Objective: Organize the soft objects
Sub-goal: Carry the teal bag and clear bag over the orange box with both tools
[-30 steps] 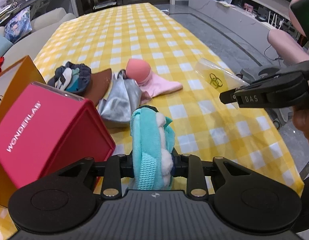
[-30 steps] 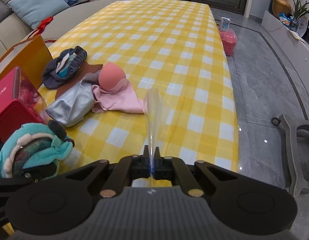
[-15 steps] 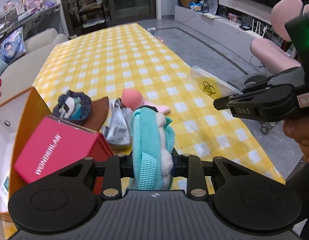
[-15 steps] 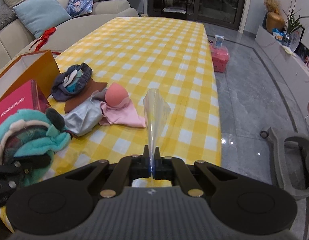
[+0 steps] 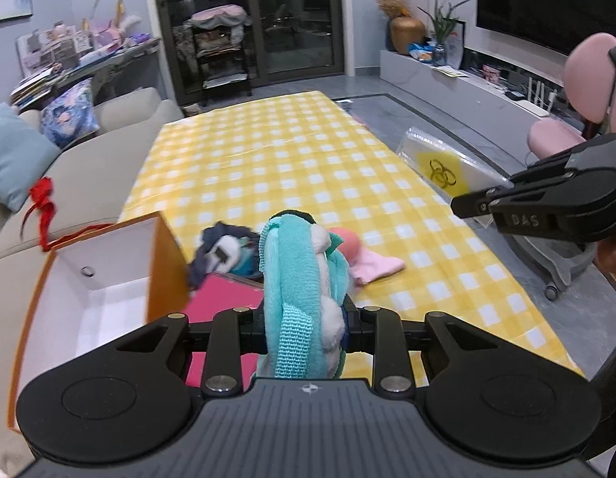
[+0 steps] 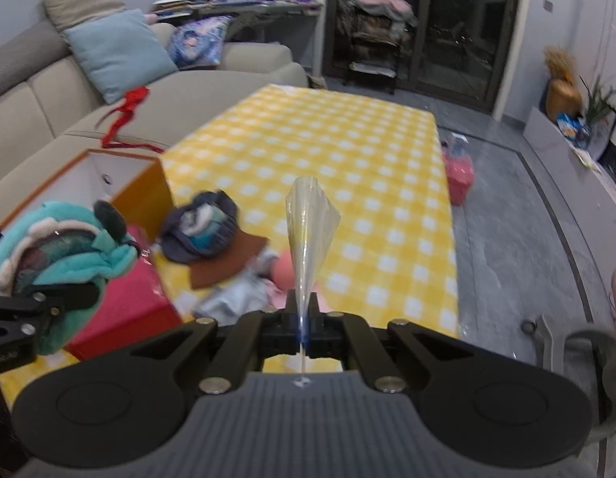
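Observation:
My left gripper is shut on a teal and white plush toy, held up above the table; the same plush toy shows at the left of the right wrist view. My right gripper is shut on the edge of a clear plastic bag, which stands up in front of it. That clear bag, with a yellow printed symbol, hangs at the right of the left wrist view beside the right gripper's fingers. On the yellow checked tablecloth lie a dark blue cap, a pink item and a silver pouch.
An open orange paper bag with a white inside stands at the table's near left, with a pink box beside it. A beige sofa runs along the left. A chair base and grey floor lie to the right of the table.
Both grippers have risen and tilted up with their loads, so the table items look smaller and more of the room shows. The orange bag's open top has come into view.

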Demonstrator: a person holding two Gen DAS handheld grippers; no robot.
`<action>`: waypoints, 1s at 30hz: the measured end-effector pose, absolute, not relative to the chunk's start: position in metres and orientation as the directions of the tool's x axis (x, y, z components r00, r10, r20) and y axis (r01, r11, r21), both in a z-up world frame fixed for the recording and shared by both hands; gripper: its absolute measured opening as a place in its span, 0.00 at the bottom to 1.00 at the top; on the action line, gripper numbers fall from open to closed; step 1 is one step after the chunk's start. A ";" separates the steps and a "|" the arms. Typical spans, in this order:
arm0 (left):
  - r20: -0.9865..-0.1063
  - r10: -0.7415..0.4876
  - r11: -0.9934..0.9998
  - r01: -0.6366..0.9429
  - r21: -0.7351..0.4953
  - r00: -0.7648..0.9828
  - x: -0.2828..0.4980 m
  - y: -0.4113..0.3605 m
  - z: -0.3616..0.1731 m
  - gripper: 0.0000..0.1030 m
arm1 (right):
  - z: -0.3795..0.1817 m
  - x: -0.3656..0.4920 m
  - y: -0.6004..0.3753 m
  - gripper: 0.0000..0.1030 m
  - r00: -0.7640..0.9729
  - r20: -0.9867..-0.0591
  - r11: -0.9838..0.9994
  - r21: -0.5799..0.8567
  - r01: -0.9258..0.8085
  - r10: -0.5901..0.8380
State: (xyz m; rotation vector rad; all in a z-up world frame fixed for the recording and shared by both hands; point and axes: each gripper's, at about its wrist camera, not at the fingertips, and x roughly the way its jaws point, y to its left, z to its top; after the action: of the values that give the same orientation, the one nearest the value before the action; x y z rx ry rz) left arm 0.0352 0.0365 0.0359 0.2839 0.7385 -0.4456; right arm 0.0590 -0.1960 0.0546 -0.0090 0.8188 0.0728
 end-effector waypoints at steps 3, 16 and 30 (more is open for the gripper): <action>-0.699 -0.276 0.876 0.472 0.099 0.659 0.038 0.054 0.038 0.32 | 0.067 0.063 -0.173 0.00 0.691 -0.718 0.995 0.015 -0.101 0.081; -0.687 -0.225 0.918 0.386 0.087 0.690 0.064 0.140 0.047 0.32 | 0.089 0.083 -0.081 0.00 0.686 -0.714 0.973 -0.022 -0.228 0.145; -0.700 -0.182 0.932 0.348 0.102 0.691 0.098 0.206 0.042 0.32 | 0.097 0.114 0.011 0.00 0.661 -0.722 0.945 -0.031 -0.325 0.204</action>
State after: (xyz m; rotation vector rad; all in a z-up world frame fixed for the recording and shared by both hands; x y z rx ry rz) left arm 0.0977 0.2065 0.0418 0.2344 0.7527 -0.2990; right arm 0.1142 0.0106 0.0974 -0.1628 0.7949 0.3004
